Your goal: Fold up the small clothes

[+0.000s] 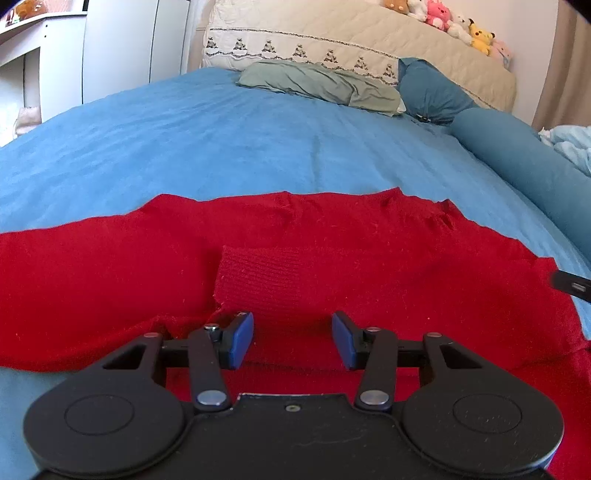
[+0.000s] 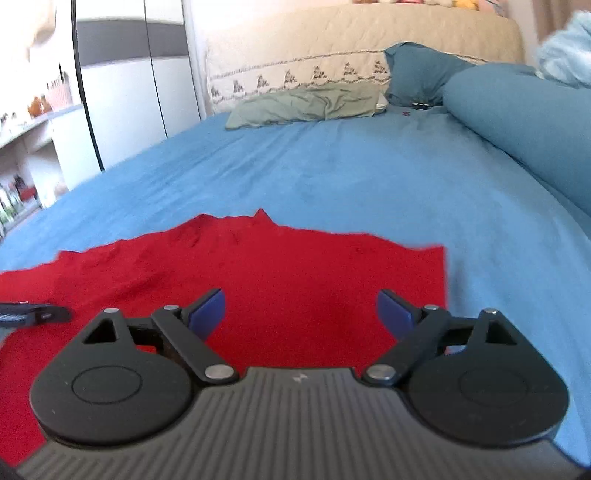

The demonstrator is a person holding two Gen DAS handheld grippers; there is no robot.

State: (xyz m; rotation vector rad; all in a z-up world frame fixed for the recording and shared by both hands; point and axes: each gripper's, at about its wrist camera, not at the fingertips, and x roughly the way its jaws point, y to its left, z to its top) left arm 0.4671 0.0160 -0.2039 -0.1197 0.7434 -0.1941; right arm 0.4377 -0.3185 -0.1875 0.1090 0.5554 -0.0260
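A red knit garment (image 1: pixel 332 243) lies spread on the blue bedspread (image 1: pixel 221 140). A ribbed cuff (image 1: pixel 266 280) lies folded onto its middle. My left gripper (image 1: pixel 292 339) is open and empty, low over the garment just behind the cuff. In the right wrist view the same red garment (image 2: pixel 295 273) lies below my right gripper (image 2: pixel 300 314), which is open and empty above the garment's right part, near its right edge. Each gripper's tip shows at the edge of the other's view.
A green-grey pillow (image 1: pixel 321 83), a dark teal pillow (image 1: pixel 432 92) and a long teal bolster (image 1: pixel 524 162) lie at the head and right side. A beige quilted headboard (image 1: pixel 332 33) carries plush toys (image 1: pixel 443 18). White wardrobe (image 1: pixel 118 48) and shelves stand left.
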